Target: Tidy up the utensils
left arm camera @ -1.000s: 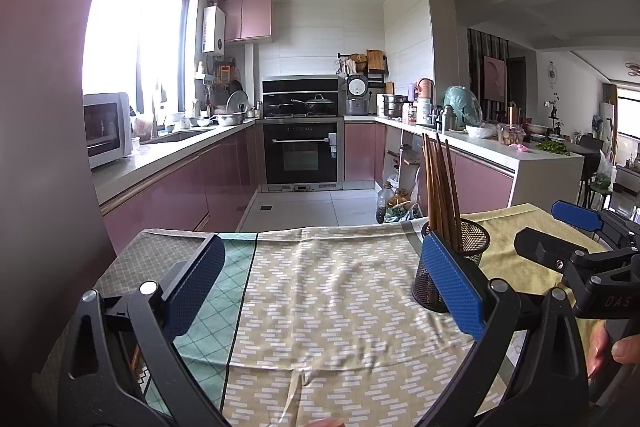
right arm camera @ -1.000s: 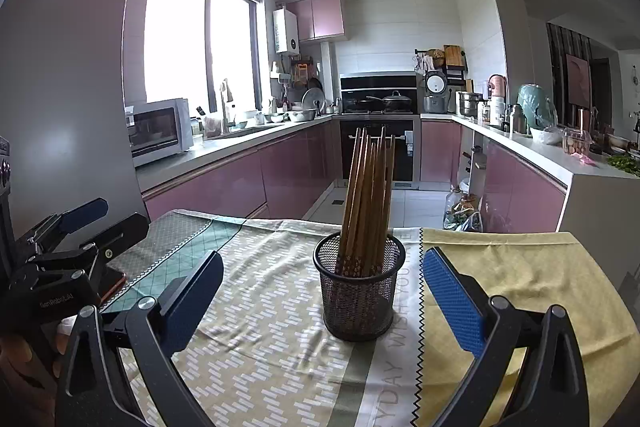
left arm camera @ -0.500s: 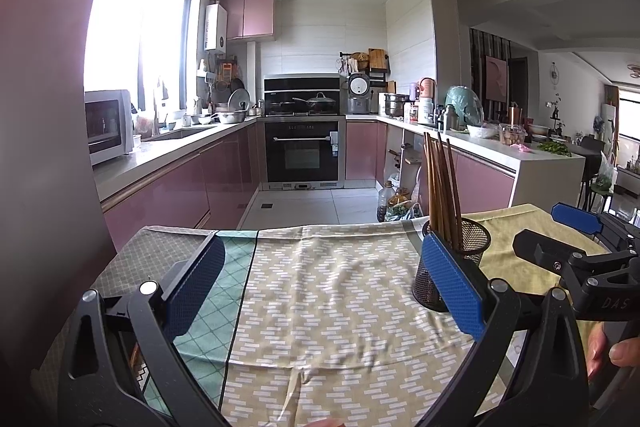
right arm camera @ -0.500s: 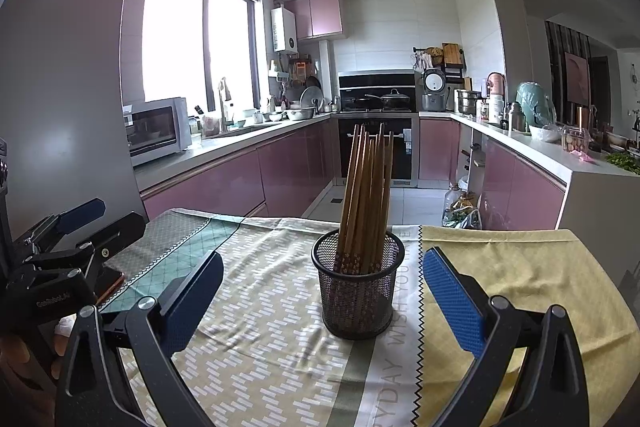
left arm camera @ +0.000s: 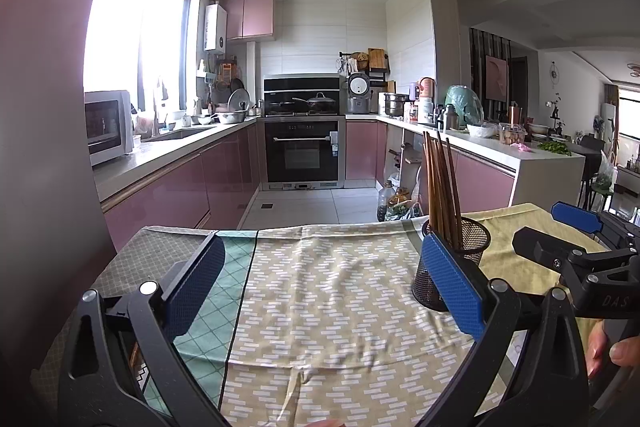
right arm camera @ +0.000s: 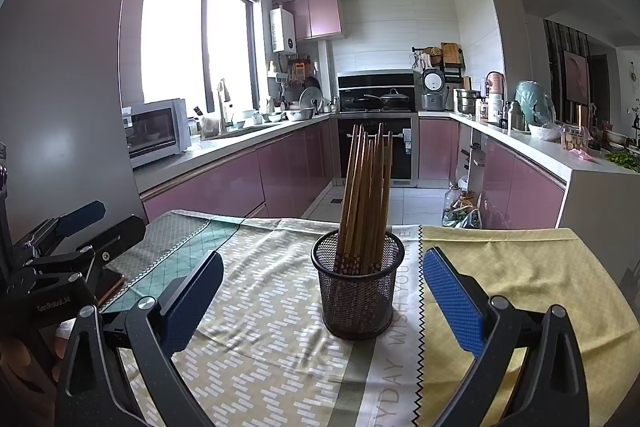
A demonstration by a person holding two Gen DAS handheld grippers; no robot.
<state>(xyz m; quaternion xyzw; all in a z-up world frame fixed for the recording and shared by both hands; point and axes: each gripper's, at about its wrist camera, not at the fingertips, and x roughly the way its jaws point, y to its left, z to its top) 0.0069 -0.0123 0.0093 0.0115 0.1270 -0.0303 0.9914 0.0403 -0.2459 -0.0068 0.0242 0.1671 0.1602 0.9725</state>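
Our left gripper (left arm camera: 324, 291) is made of black plastic. Each arm is a big curved shape with a triangle hole cut in it. Its two fingers (left arm camera: 454, 289) have flat blue pads with a tiny bumpy pattern. A round silver screw sits at the base of each finger.

Our right gripper (right arm camera: 322, 301) looks just the same, black with blue pads (right arm camera: 454, 303) and silver screws.

From the side, the left gripper's black body has small white letters that say "GenRobot.AI". The right gripper's body shows "DAS" in pale letters, plus little dark screws.

Home kitchen: oven (left arm camera: 302, 151), pink cabinets (right arm camera: 248, 183)
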